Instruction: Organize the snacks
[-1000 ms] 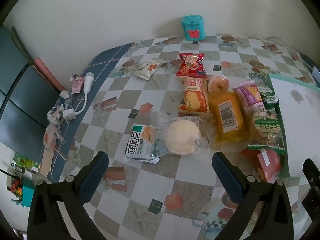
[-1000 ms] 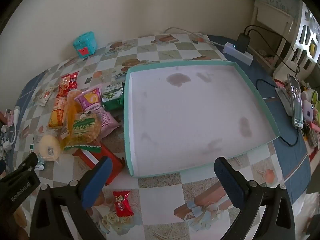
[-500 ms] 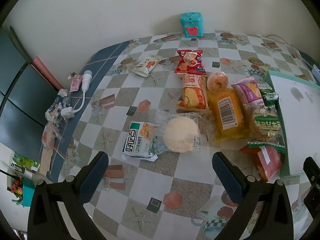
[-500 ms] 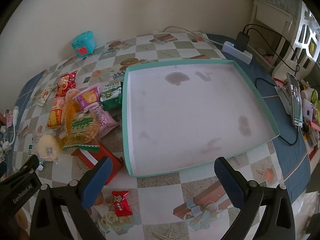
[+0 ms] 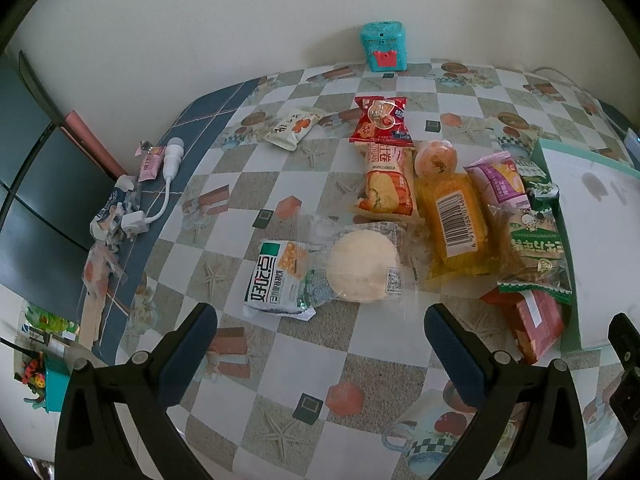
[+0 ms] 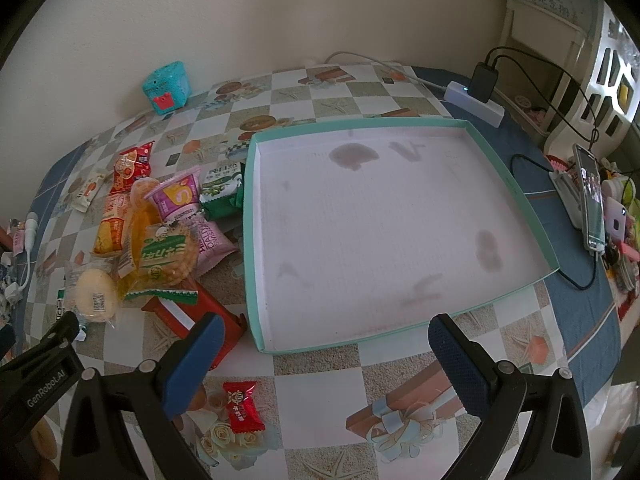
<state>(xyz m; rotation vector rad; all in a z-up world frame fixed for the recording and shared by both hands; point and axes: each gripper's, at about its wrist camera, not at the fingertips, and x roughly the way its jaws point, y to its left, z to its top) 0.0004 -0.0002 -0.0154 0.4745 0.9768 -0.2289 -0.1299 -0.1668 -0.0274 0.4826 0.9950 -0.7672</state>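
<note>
Several wrapped snacks lie in a heap on the checkered tablecloth left of a shallow teal-rimmed tray, whose white floor holds nothing. In the left wrist view the nearest are a white cracker pack and a round pale cake, then a yellow barcode pack, a green biscuit pack and a red box. My left gripper hangs open above the table just short of the cracker pack. My right gripper is open over the tray's near edge. A small red candy lies beside its left finger.
A teal cube-shaped toy stands by the wall. White cable and scraps crowd the table's left edge. A power strip with charger, cables and a phone on a stand sit right of the tray.
Both grippers have drifted slightly, so the snacks and tray sit a little lower and nearer in view. Both stay open and nothing has been picked up.
</note>
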